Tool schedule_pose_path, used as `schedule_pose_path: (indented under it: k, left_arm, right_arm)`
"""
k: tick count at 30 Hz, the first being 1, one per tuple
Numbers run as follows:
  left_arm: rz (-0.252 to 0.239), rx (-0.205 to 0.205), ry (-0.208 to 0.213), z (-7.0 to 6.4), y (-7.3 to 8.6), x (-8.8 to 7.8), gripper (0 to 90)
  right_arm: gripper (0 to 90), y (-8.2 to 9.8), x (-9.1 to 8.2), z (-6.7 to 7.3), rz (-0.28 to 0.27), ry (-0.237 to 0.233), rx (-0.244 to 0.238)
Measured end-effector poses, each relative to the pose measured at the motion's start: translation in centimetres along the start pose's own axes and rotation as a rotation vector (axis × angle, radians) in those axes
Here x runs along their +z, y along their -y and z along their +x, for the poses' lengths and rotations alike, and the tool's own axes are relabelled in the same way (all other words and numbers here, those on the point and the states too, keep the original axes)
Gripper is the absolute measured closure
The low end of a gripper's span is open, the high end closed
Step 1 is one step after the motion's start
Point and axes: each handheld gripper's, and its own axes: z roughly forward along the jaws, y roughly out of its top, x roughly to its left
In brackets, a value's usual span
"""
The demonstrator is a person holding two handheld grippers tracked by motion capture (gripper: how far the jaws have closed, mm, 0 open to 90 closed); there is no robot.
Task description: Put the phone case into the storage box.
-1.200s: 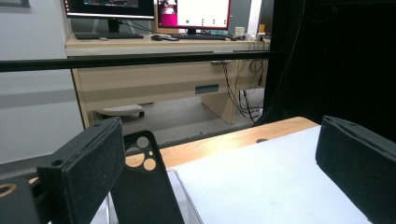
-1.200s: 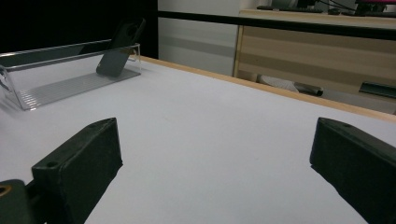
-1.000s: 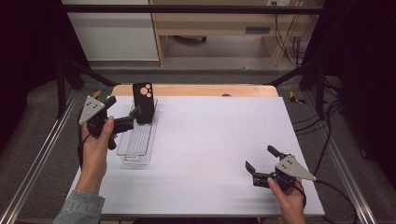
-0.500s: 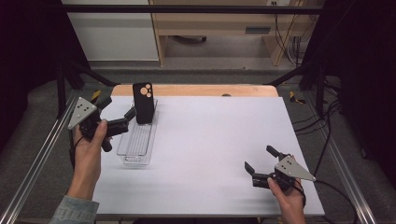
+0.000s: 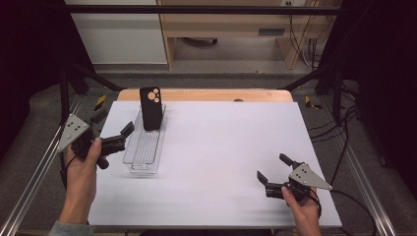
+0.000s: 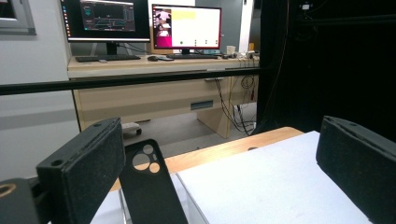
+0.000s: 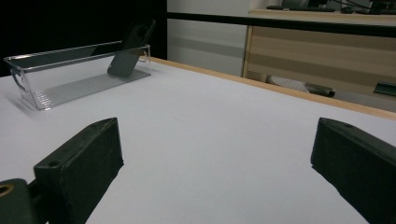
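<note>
In the high view, a black phone case [image 5: 151,108] is seen propped upright against the far end of a clear plastic tray [image 5: 142,160], its lower edge resting inside the tray. The left gripper [image 5: 112,123] is held off the white table [image 5: 226,147], just to the left of the tray, with its jaws spread wide and nothing between them. Compared with a second ago, when it was held right at the case, it has been drawn back and to the left, so the case is judged to have been released and left standing on its own. The right gripper [image 5: 274,168] is kept low near the front right of the table, jaws wide apart and empty, unmoved from earlier.

In the left gripper view, the phone case [image 6: 152,186] is shown just beyond the near jaw, apart from both pads, with its camera cut-outs at the top. A desk with monitors [image 6: 140,23] is seen behind.

In the right gripper view, the tray [image 7: 70,70] is seen well apart at the far left, with the case [image 7: 130,49] leaning tilted on its end wall. The placing step is judged done.
</note>
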Motion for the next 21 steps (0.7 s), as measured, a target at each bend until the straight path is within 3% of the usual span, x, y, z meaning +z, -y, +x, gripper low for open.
schedule_pose_path:
  k: [4, 21]
  left_arm:
    - [0.0, 0.008, -0.01, 0.2, 0.4, -0.6, 1.0]
    - [-0.011, 0.022, 0.013, 0.0, 1.3, -2.0, 0.8]
  right_arm:
    - [2.5, 0.0, 0.0, 0.0, -0.002, -0.002, -0.002]
    - [2.6, 0.0, -0.1, -0.1, -0.004, -0.002, -0.005]
